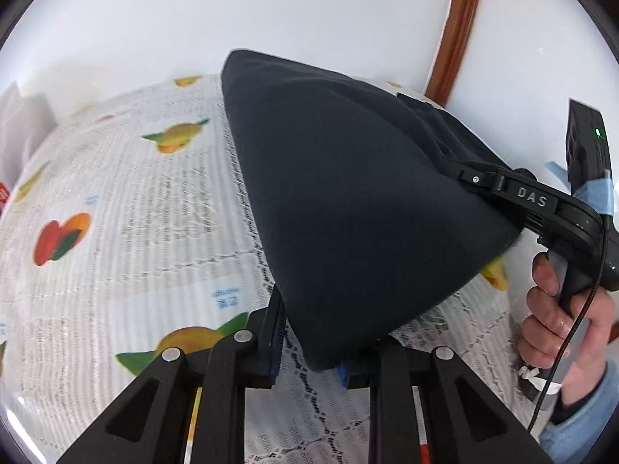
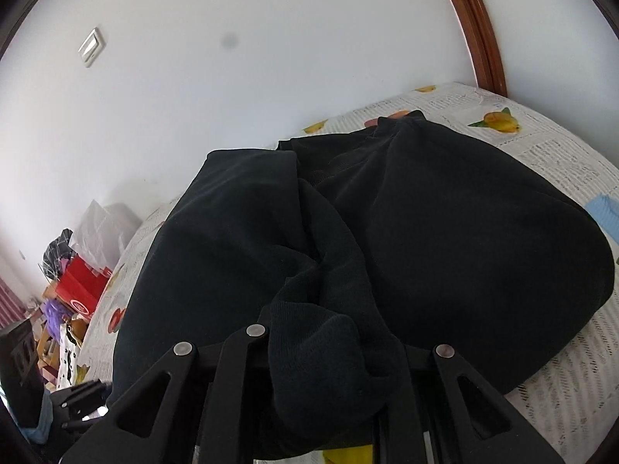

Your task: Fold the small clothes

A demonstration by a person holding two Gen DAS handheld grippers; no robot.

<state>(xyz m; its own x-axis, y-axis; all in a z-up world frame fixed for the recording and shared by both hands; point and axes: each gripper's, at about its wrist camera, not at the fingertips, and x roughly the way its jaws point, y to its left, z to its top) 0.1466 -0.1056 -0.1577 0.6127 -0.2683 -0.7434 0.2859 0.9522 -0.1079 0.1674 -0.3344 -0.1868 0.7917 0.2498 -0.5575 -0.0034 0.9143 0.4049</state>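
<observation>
A dark navy garment [image 1: 348, 193] is lifted off the table in a taut sheet between both grippers. My left gripper [image 1: 321, 363] is shut on its lower corner, and blue pads show beside the cloth. In the left wrist view the right gripper [image 1: 477, 179], held by a hand [image 1: 557, 317], clamps the garment's far edge. In the right wrist view the same garment [image 2: 445, 232] spreads over the table, and its ribbed cuff is bunched in my right gripper [image 2: 329, 371], which is shut on it. The fingertips of both grippers are hidden by cloth.
A white lace tablecloth with fruit prints [image 1: 116, 201] covers the table. A white wall and a brown wooden frame [image 1: 456, 27] stand behind. At the left, past the table edge, sits a clutter of bags and a red box [image 2: 81, 290]. A light blue cloth [image 2: 603, 208] lies at the right.
</observation>
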